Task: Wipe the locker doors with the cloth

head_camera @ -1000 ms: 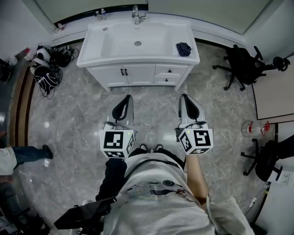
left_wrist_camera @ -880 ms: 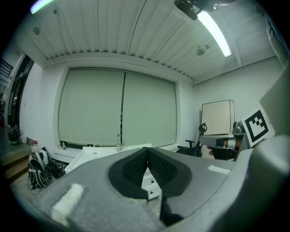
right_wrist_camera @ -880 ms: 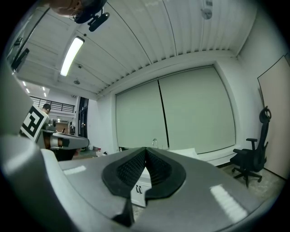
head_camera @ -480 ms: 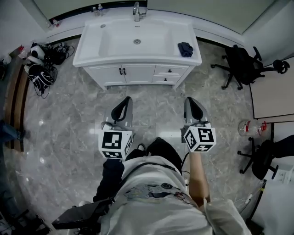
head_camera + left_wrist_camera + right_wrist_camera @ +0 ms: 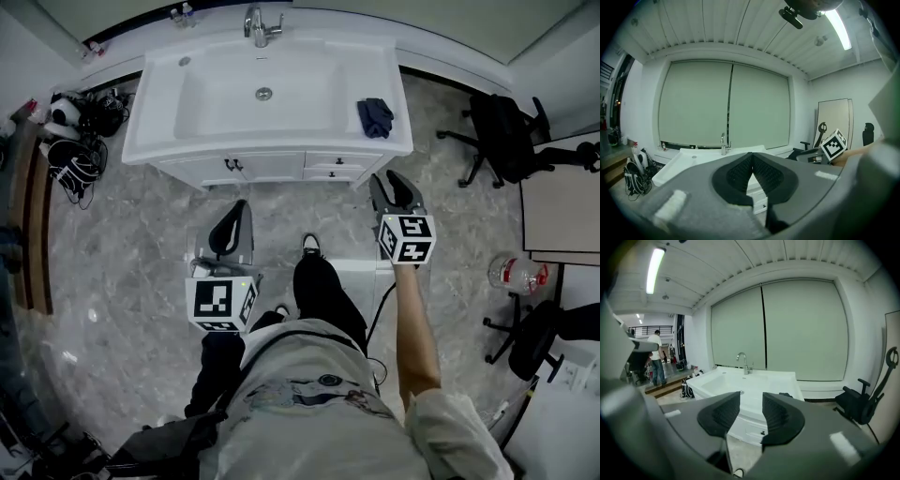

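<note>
A dark blue cloth (image 5: 375, 116) lies crumpled on the right side of the white sink counter (image 5: 394, 141); the right gripper view shows the cloth (image 5: 786, 394) just beyond the jaws. Below the counter are the white cabinet doors (image 5: 253, 167). My right gripper (image 5: 392, 182) reaches close to the cabinet's right front corner, below the cloth. Its jaws have just been opening and stand open, with nothing between them. My left gripper (image 5: 234, 210) hangs back over the marble floor in front of the cabinet, its jaws shut and empty.
A faucet (image 5: 255, 26) stands at the back of the basin. Black bags (image 5: 70, 150) lie on the floor at the left. A black office chair (image 5: 506, 131), a leaning board (image 5: 562, 197) and a plastic bottle (image 5: 511, 272) stand at the right. A person (image 5: 657, 357) stands far off.
The person has stepped toward the sink. Both grippers moved forward, the right one much farther, up to the cabinet's right corner. The right jaws went from shut to open.
</note>
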Tool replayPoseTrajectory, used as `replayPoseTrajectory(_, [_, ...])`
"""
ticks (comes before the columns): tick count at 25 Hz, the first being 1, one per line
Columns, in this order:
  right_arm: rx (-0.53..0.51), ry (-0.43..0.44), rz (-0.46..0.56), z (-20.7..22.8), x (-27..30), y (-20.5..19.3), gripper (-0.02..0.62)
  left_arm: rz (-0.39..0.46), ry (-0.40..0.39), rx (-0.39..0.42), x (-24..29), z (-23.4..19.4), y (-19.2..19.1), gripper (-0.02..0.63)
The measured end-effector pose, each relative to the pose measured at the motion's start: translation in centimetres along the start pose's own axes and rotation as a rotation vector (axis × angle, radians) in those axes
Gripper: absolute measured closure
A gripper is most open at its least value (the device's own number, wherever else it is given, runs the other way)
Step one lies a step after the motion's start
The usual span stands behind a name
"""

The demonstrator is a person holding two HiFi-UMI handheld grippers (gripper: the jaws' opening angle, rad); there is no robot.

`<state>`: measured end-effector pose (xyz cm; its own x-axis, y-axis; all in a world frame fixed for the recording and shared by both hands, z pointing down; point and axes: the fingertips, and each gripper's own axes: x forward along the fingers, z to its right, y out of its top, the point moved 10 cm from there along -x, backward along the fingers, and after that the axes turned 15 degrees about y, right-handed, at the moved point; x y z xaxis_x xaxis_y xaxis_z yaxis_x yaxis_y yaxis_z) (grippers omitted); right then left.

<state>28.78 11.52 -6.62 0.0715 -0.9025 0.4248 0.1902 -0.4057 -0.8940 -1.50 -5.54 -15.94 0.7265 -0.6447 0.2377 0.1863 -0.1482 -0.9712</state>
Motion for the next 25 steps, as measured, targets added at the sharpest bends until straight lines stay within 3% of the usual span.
replayPoseTrajectory(8, [-0.021, 0.030, -0.267, 14.8, 12.5, -0.6, 0.390, -0.077, -0.001, 0.017, 9.8, 3.5, 1.5, 0.604])
replayPoseTrajectory(14, [-0.024, 0.018, -0.468, 20.6, 19.3, -3.5, 0.303, -0.177, 0.045, 0.034, 12.2, 2.2, 0.5, 0.604])
replayPoseTrajectory(19, [-0.017, 0.036, -0.617, 23.0, 23.2, -5.3, 0.262, -0.219, 0.081, 0.046, 13.7, 1.4, 0.1, 0.604])
replayPoseTrajectory(21, [-0.008, 0.028, -0.666, 23.2, 23.8, -6.0, 0.261, -0.236, 0.086, 0.046, 13.9, 1.4, -0.4, 0.603])
replayPoseTrajectory(23, [0.006, 0.025, -0.654, 23.1, 23.8, -6.3, 0.282, -0.249, 0.092, 0.042, 14.0, 1.4, -0.9, 0.604])
replayPoseTrajectory(24, [0.001, 0.032, -0.637, 22.9, 23.9, -6.5, 0.310, -0.255, 0.095, 0.041, 13.9, 1.5, -1.1, 0.604])
replayPoseTrajectory(25, [-0.009, 0.037, -0.622, 22.6, 23.8, -6.6, 0.378, -0.261, 0.095, 0.039, 13.8, 1.6, -1.3, 0.604])
